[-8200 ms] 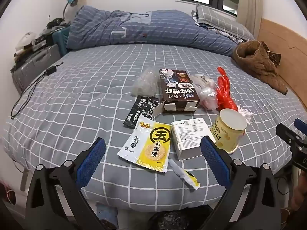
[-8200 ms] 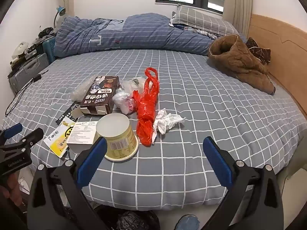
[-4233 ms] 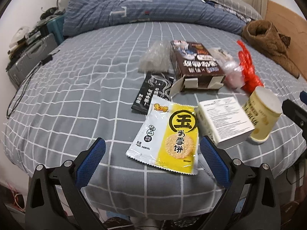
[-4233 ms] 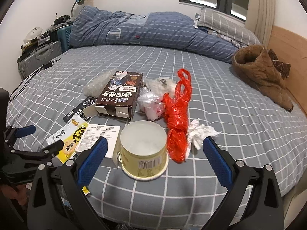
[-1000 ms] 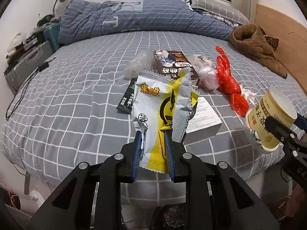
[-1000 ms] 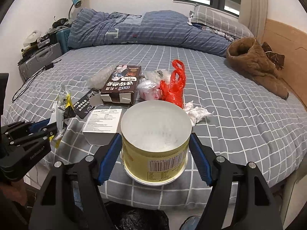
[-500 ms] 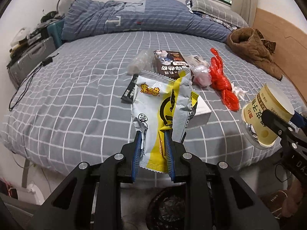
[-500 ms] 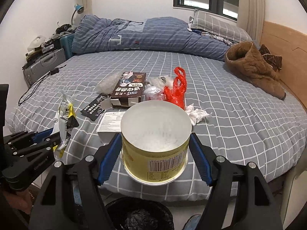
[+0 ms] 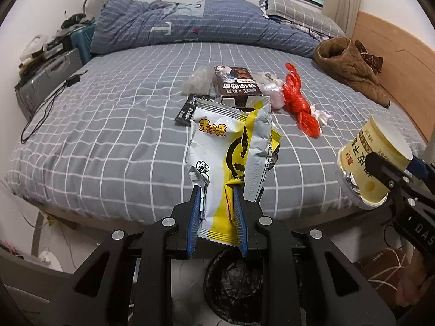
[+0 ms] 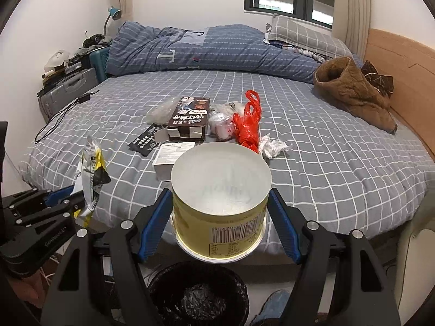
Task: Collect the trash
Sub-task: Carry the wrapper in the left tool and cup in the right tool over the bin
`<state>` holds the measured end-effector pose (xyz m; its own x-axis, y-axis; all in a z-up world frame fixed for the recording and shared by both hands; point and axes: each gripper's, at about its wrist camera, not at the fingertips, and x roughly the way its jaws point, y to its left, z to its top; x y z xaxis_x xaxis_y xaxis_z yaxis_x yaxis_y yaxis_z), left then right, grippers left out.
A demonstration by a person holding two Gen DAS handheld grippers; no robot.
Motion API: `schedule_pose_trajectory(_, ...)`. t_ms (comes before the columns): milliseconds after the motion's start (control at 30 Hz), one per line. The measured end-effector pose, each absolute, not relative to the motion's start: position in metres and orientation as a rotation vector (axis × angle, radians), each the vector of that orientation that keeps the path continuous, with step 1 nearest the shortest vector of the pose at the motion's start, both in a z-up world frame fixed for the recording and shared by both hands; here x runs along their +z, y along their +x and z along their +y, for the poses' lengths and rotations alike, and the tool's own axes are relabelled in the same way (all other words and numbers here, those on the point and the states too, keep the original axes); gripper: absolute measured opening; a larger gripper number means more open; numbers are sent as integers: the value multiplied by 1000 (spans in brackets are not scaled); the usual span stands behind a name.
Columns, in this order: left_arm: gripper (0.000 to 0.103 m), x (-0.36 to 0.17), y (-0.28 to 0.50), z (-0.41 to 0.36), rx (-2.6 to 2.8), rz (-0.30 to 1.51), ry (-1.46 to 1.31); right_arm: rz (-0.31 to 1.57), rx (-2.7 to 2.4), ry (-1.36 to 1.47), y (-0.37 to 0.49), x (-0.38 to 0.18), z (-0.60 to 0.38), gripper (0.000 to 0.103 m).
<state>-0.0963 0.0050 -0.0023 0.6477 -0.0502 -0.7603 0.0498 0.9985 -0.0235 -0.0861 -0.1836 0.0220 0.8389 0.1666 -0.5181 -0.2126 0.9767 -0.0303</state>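
1. Left gripper (image 9: 216, 212): pinched shut on the yellow-and-white snack wrapper (image 9: 231, 152), held above the black-lined bin (image 9: 233, 279).
2. Right gripper (image 10: 219, 217): clamped around the yellow tub (image 10: 220, 198), lifted over the bin, in front of the bed (image 10: 339, 163).

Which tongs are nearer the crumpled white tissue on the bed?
Right. The right tongs, shut on the yellow cup, sit just before the tissue; the left tongs, holding the snack wrapper, are farther left.
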Motion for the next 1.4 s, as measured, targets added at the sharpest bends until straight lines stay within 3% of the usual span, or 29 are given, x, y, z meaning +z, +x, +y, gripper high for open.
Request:
schedule_pose_trajectory(900, 23, -3, -181, 10, -55, 905, 14, 615, 245, -123, -169, -1, -171, 69)
schedule_pose_trajectory(1400, 23, -60, -191, 9, -59, 1005, -7, 732, 224, -103, -165, -58, -175, 69)
